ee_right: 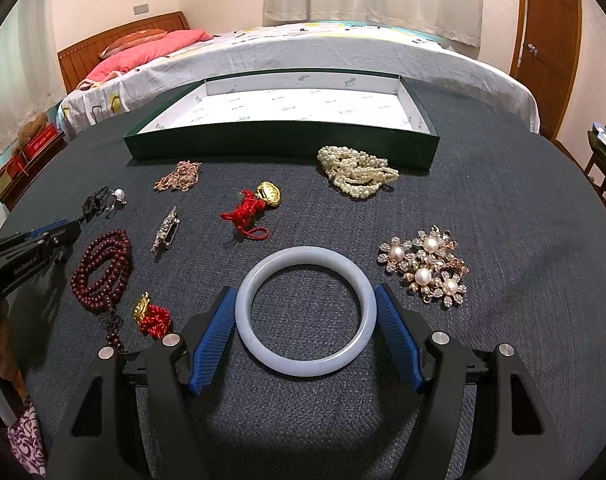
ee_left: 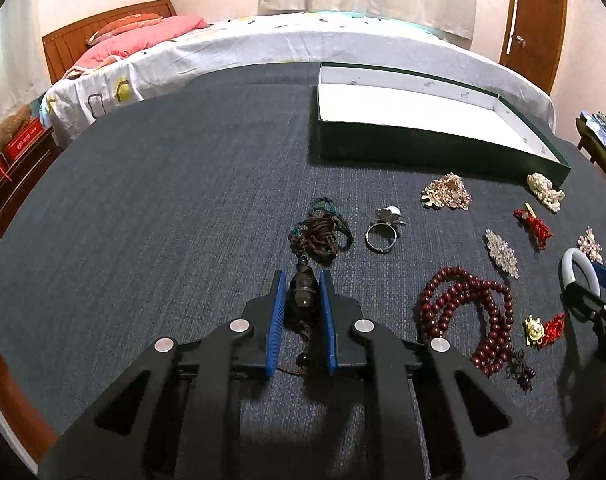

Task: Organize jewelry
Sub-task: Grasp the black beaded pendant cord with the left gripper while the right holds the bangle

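Note:
My left gripper (ee_left: 302,284) is shut on the dark pendant (ee_left: 303,290) of a brown and green cord necklace (ee_left: 318,232) lying on the dark cloth. My right gripper (ee_right: 306,304) is closed against a pale blue-white bangle (ee_right: 305,312), its pads touching both sides. It also shows in the left wrist view (ee_left: 579,268). The open green box (ee_right: 279,140) with a white inside stands at the back; in the left wrist view it (ee_left: 383,144) is at the upper right.
On the cloth lie a dark red bead string (ee_right: 103,268), pearl strands (ee_right: 357,172), a pearl flower brooch (ee_right: 427,268), two red-knot gold charms (ee_right: 251,208) (ee_right: 151,314), a crystal brooch (ee_right: 165,228), a gold chain (ee_right: 181,176) and a ring (ee_left: 383,228). A bed stands behind.

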Demonstrator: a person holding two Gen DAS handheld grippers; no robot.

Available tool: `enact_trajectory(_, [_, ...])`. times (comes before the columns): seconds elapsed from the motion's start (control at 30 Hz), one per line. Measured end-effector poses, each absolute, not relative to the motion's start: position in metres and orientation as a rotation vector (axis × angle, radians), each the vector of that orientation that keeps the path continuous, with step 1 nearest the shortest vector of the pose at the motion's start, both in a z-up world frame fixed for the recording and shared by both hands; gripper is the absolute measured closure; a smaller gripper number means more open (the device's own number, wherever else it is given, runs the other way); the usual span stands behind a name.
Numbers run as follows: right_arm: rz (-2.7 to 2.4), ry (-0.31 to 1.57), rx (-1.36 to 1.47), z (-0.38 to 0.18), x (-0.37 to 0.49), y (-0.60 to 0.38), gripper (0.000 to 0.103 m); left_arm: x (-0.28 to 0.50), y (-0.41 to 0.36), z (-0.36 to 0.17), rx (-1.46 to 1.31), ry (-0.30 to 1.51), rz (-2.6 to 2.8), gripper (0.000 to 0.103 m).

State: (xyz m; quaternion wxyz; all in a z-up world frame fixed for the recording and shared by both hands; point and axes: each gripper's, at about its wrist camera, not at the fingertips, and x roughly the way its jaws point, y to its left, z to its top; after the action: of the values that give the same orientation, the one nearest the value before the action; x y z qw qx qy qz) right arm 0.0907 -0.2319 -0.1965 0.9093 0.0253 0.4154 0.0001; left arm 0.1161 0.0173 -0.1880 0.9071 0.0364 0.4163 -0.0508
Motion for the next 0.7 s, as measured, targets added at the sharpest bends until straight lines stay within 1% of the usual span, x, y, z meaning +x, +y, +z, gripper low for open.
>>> enact_trajectory(0.7, [-0.019,0.812,0.039,-0.183,0.075,-0.231,0.034,0.102,0.017,-0.179,0.061,0.838,-0.106,0.086])
